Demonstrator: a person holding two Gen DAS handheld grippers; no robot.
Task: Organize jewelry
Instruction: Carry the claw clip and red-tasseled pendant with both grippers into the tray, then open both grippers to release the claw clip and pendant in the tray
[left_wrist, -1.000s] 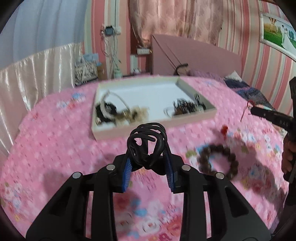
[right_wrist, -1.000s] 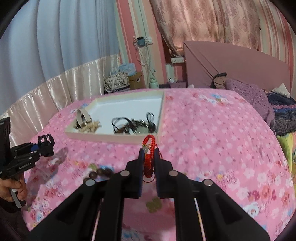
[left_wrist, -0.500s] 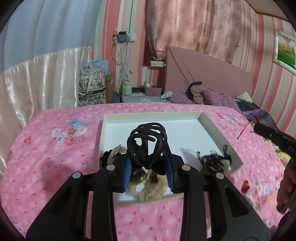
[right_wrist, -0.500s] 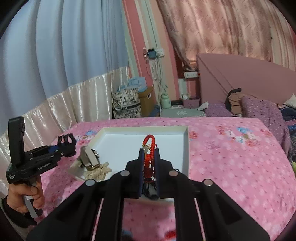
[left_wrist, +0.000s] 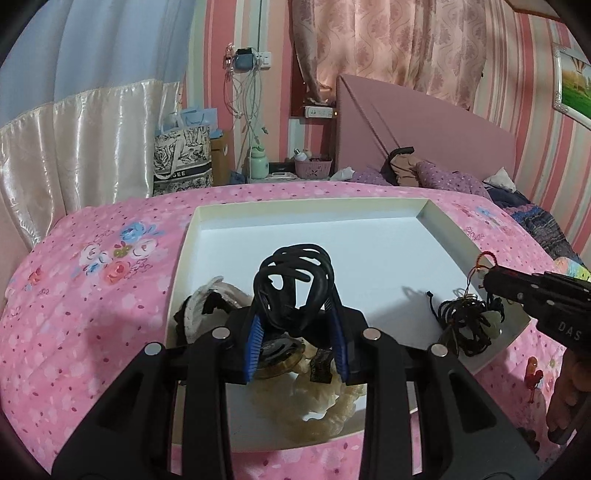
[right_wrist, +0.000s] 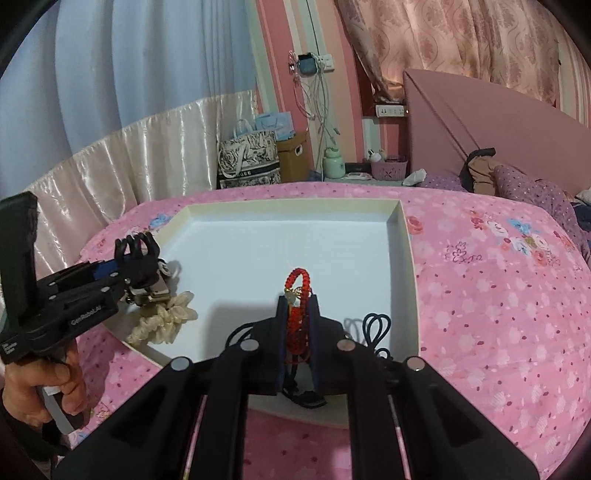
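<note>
My left gripper (left_wrist: 295, 317) is shut on a black claw hair clip (left_wrist: 293, 275), held above the near left corner of a shallow white tray (left_wrist: 310, 212) on the pink floral bedspread. Beneath it in the tray lie a cream scrunchie (left_wrist: 325, 410) and other pale pieces. My right gripper (right_wrist: 298, 317) is shut on a red braided bracelet (right_wrist: 295, 291) over the tray's near right part (right_wrist: 404, 236), above a tangle of black cords (left_wrist: 465, 325). In the right wrist view the left gripper (right_wrist: 136, 258) with its clip hovers at the tray's left edge.
A small red item (left_wrist: 533, 373) lies on the bedspread right of the tray. Beyond the bed stand a patterned tote bag (left_wrist: 183, 162), a bedside shelf with a green bottle (left_wrist: 258, 166), and a pink headboard (left_wrist: 424, 125). A person's hand (right_wrist: 40, 384) grips the left tool's handle.
Both grippers have travelled forward across the bedspread, from short of the tray to above its near end. Each keeps its hold. The brown bead bracelet has dropped out of view.
</note>
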